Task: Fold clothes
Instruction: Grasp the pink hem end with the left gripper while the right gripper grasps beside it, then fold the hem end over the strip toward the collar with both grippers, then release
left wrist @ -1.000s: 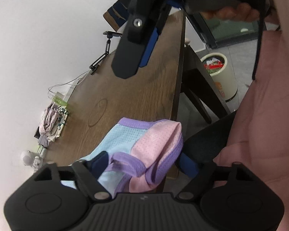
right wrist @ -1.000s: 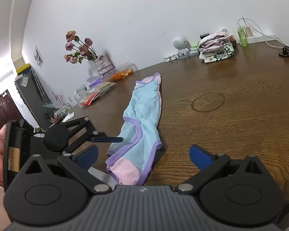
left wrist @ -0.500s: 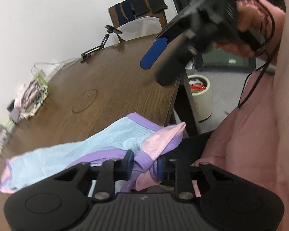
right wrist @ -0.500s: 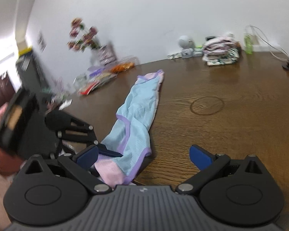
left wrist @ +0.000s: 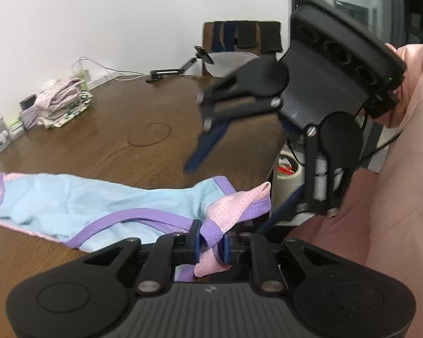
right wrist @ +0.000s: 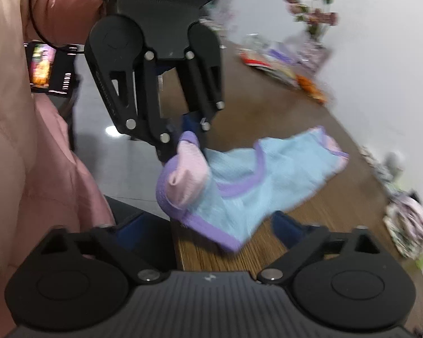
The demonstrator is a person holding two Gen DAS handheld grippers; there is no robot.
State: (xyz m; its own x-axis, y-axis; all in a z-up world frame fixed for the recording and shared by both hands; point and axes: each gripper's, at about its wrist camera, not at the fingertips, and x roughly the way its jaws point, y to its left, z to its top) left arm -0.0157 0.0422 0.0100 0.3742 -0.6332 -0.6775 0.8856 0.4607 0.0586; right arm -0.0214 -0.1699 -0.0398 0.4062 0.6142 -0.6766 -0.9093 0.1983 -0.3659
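A light blue garment (left wrist: 107,197) with purple trim and pink panels lies stretched over the brown wooden table (left wrist: 104,146), its near end at the table's edge. My left gripper (left wrist: 210,243) is closing, its pads pinching the purple and pink hem. In the right wrist view that left gripper (right wrist: 183,138) comes down from above and holds the bunched pink end of the garment (right wrist: 239,180) lifted. My right gripper (right wrist: 211,225) is closing its jaws, with the purple-trimmed lower corner between its fingers (right wrist: 290,224) but untouched by them. In the left wrist view the right gripper (left wrist: 239,180) hovers just beyond the lifted end.
A pile of folded clothes (left wrist: 62,104) sits at the table's far side by the wall. Flowers in a vase (right wrist: 315,28) and snack packs (right wrist: 276,64) stand at the other end. A chair (left wrist: 239,42), a phone stand (left wrist: 180,67) and a bin (left wrist: 287,174) are nearby. A pink coat (left wrist: 394,197) fills the near side.
My left gripper closed on the garment's hem and raised it off the table edge. My right gripper rolled over, swung in towards that end, and its jaws narrowed.
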